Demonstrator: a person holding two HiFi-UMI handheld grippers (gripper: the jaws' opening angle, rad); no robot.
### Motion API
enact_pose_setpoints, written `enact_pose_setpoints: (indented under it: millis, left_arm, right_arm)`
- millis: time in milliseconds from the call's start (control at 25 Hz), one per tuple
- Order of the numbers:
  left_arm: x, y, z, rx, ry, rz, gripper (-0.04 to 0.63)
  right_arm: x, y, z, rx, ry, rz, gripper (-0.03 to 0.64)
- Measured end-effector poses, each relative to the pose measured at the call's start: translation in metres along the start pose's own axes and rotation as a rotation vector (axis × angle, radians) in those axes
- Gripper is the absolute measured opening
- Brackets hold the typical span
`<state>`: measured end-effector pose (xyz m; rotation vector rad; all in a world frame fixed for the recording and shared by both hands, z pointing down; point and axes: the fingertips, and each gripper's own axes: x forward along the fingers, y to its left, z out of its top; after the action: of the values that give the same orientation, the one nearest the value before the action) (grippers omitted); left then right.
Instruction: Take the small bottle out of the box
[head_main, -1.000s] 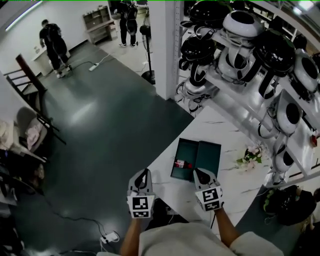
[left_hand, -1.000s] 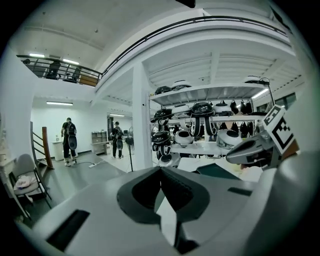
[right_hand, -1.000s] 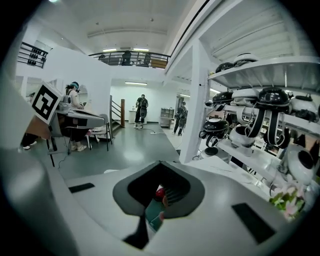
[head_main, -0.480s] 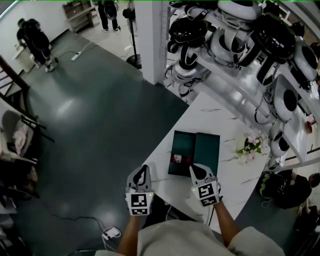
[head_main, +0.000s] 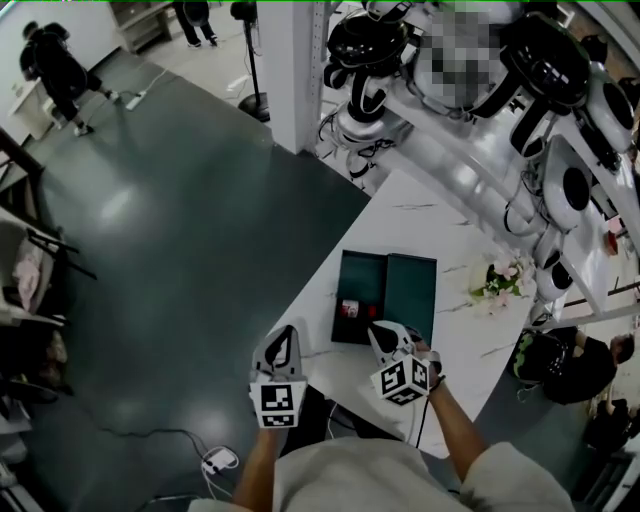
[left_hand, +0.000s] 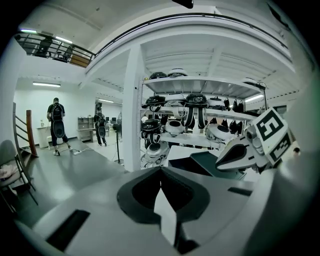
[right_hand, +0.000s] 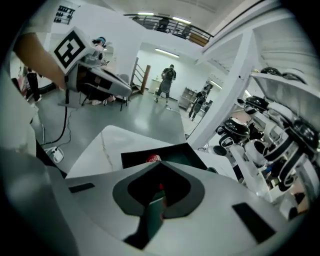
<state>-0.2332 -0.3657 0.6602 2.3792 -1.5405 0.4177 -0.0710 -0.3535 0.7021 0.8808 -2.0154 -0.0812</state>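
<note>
The open box (head_main: 385, 298) — flat, rectangular, dark green — lies on a white veined-marble table (head_main: 420, 225). The small red-marked bottle (head_main: 349, 309) lies in its left half. The right gripper (head_main: 377, 330) is at the box's near edge and the left gripper (head_main: 287, 335) is left of the box — both pinched closed, empty. A glossy grey floor (head_main: 200, 230) spreads left of the box.

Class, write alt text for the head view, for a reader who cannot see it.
An open green box lies on a white marble table, a small bottle with red on it in its left half. Nearer the camera, a person holds out the left gripper and right gripper.
</note>
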Motion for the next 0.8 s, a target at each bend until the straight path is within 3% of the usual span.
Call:
enact_pose_setpoints:
  millis: [160, 320, 360, 400, 520, 600, 800]
  left_arm:
    - [-0.003, 0.002, -0.004, -0.005, 0.005, 0.003, 0.018]
    - [-0.003, 0.004, -0.004, -0.008, 0.006, 0.003, 0.018]
    - [-0.003, 0.004, -0.004, -0.009, 0.005, 0.003, 0.018]
    - [-0.002, 0.003, -0.004, -0.010, 0.003, 0.003, 0.018]
    - [-0.001, 0.001, -0.005, -0.013, 0.002, 0.001, 0.017]
    - [-0.001, -0.001, -0.006, -0.016, 0.003, 0.000, 0.018]
    - [-0.002, -0.004, -0.005, -0.018, 0.001, 0.002, 0.018]
  right_arm:
    - [0.011, 0.010, -0.001, -0.159, 0.038, 0.033, 0.021]
    - [0.023, 0.017, -0.004, -0.252, 0.076, 0.094, 0.023]
    - [0.026, 0.019, -0.006, -0.260, 0.086, 0.115, 0.040]
    - [0.029, 0.021, -0.008, -0.264, 0.096, 0.135, 0.112]
    - [0.038, 0.022, -0.016, -0.281, 0.129, 0.173, 0.219]
    - [0.044, 0.021, -0.020, -0.299, 0.146, 0.179, 0.256]
    - [0.064, 0.018, -0.023, -0.318, 0.185, 0.191, 0.268]
